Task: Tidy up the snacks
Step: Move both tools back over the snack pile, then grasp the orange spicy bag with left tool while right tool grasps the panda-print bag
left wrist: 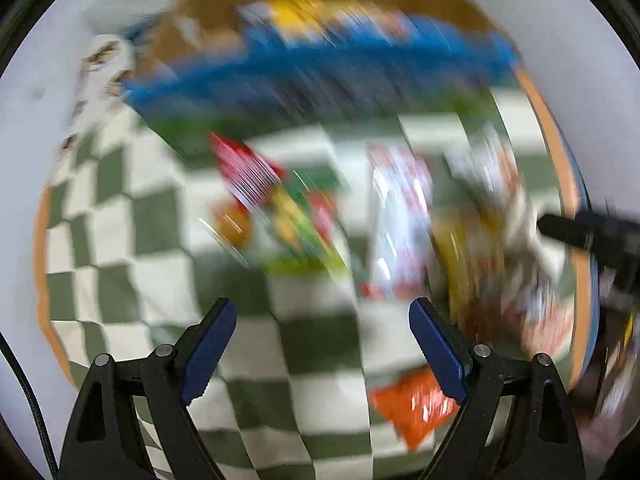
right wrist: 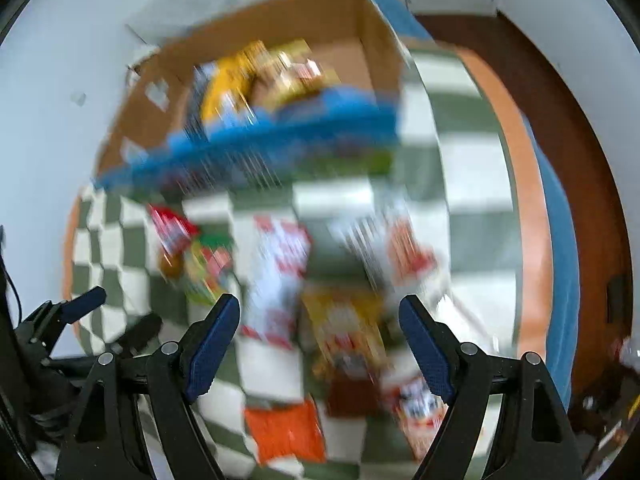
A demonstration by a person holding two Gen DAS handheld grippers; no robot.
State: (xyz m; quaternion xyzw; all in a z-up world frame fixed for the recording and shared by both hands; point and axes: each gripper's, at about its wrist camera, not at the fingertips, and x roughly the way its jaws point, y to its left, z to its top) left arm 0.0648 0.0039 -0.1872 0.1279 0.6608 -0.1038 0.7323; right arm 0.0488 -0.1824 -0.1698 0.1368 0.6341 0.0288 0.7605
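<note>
A green-and-white checked cloth (left wrist: pixel 132 264) covers the table and fills the ground under both grippers; its orange-edged rim (right wrist: pixel 524 216) curves off to the right of the right gripper. Beyond both grippers, at the far side of the cloth, stands an open brown cardboard box with a blue front edge (right wrist: pixel 280 128), and blurred yellow and blue packets (right wrist: pixel 256 80) lie inside it. Between the box and the grippers, loose snack packets are scattered on the cloth. A long white packet with red print (right wrist: pixel 276 276) lies just ahead of the right gripper's left finger, and a yellow packet (right wrist: pixel 348 328) lies between its fingers in the view. An orange packet (left wrist: pixel 416 404) lies close beside the left gripper's right finger. A red, green and yellow packet (left wrist: pixel 280 208) lies ahead of the left gripper. The left gripper (left wrist: pixel 322 344) stands wide apart with nothing in it. The right gripper (right wrist: pixel 320 340) is likewise spread wide and empty. Motion blur hides all print.
</note>
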